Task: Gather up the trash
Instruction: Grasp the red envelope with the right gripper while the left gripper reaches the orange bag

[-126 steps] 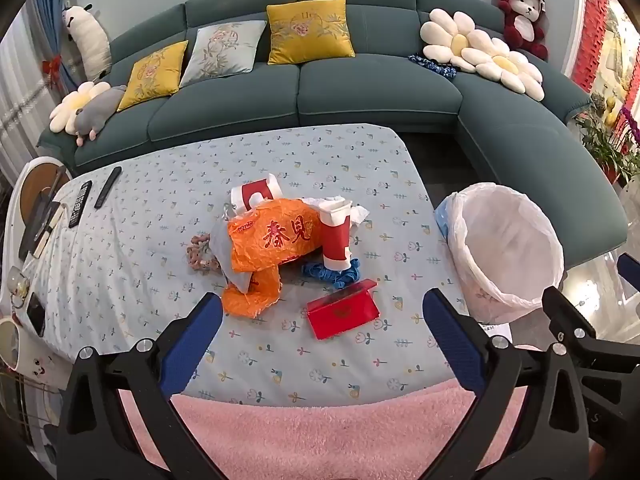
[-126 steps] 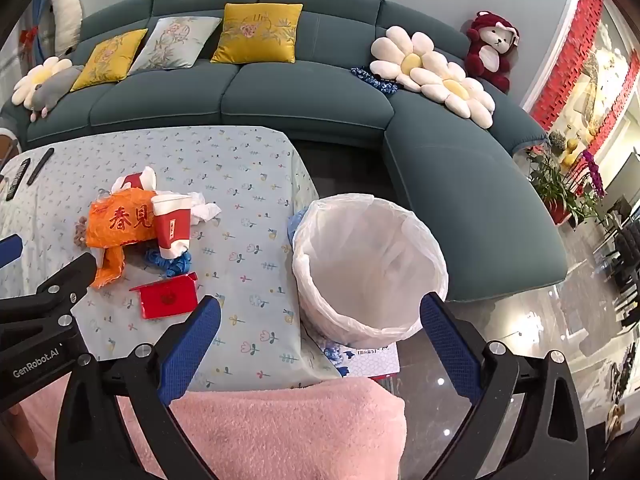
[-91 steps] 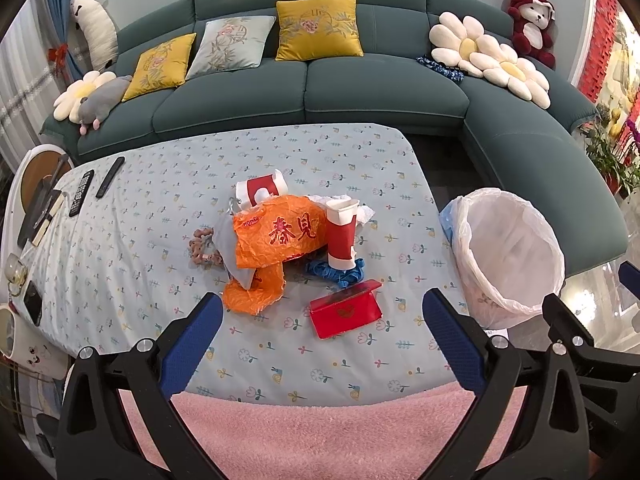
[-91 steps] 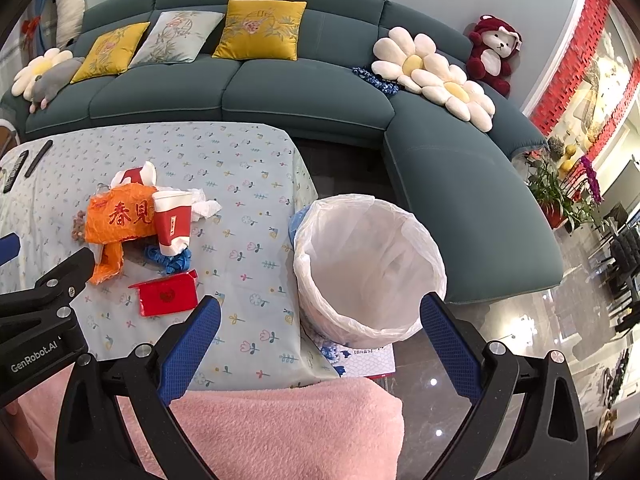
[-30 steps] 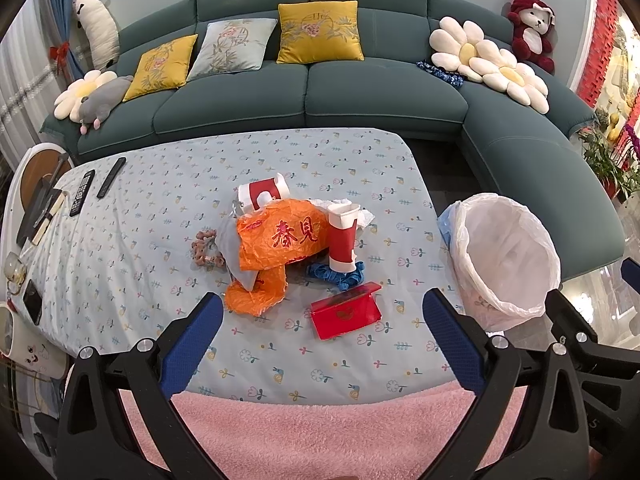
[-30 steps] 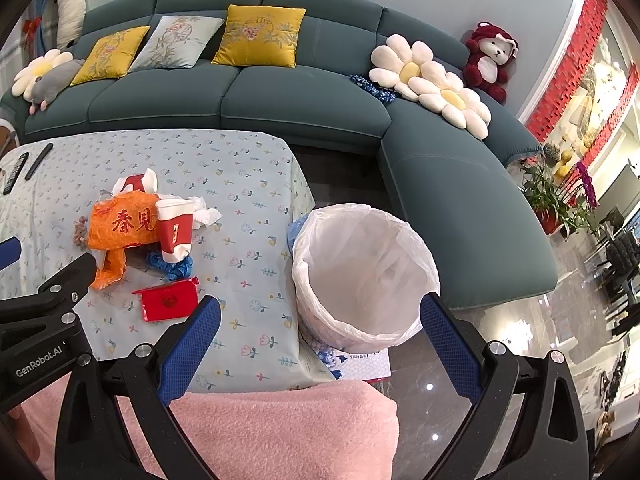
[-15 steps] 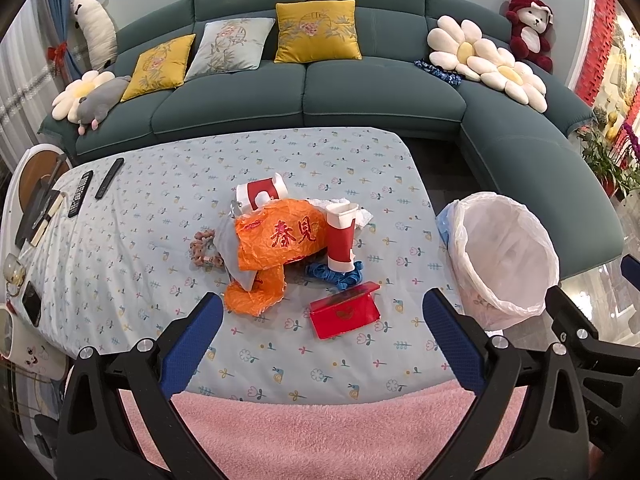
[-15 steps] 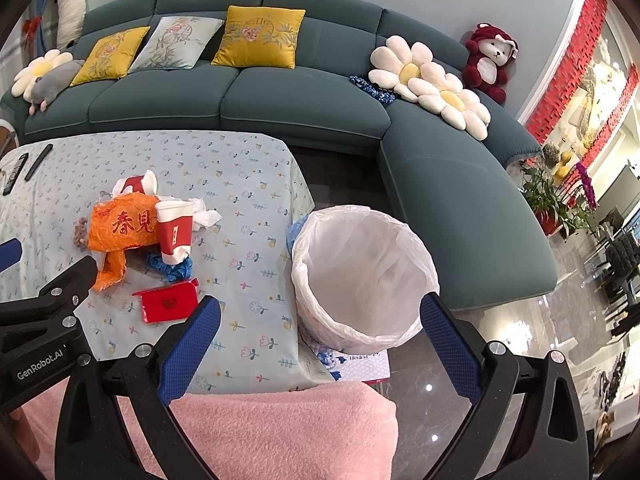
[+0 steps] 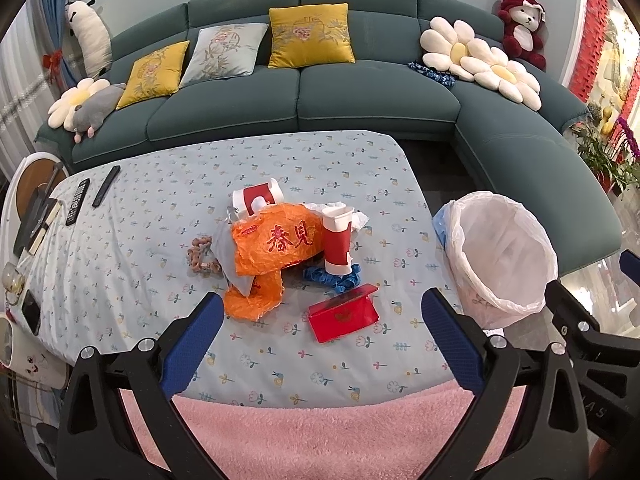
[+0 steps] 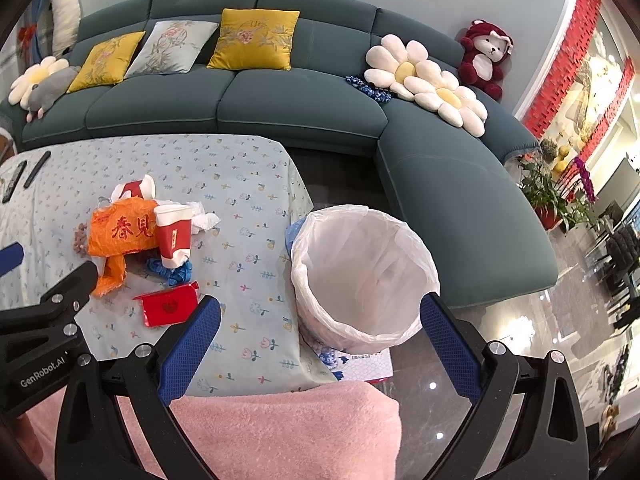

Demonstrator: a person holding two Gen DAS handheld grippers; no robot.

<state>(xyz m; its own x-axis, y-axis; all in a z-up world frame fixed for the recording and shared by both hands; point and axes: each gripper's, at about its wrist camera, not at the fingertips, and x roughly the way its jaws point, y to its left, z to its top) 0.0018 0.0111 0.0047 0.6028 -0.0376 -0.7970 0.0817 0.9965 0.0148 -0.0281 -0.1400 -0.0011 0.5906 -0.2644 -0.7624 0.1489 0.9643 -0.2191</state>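
Observation:
A heap of trash lies mid-table: an orange plastic bag (image 9: pixel 276 242), an upright red-and-white paper cup (image 9: pixel 338 240), a second cup (image 9: pixel 256 200) tipped over behind it, crumpled blue material (image 9: pixel 332 276), white tissue (image 9: pixel 356 218) and a red packet (image 9: pixel 344 314). A white-lined trash bin (image 9: pixel 504 256) stands off the table's right end. My left gripper (image 9: pixel 318 334) hovers open above the near table edge, short of the red packet (image 10: pixel 170 304). My right gripper (image 10: pixel 318 332) is open over the near rim of the bin (image 10: pixel 360 276), empty.
The table wears a floral cloth (image 9: pixel 160 216). Remotes (image 9: pixel 88 194), a phone (image 9: pixel 30 306) and a glass (image 9: pixel 12 278) lie at its left end. A teal corner sofa (image 9: pixel 360 96) with cushions wraps the far side. Pink fluffy fabric (image 9: pixel 320 436) fills the foreground.
Both views drift only slightly; the trash heap and bin stay put. Both grippers remain open and empty.

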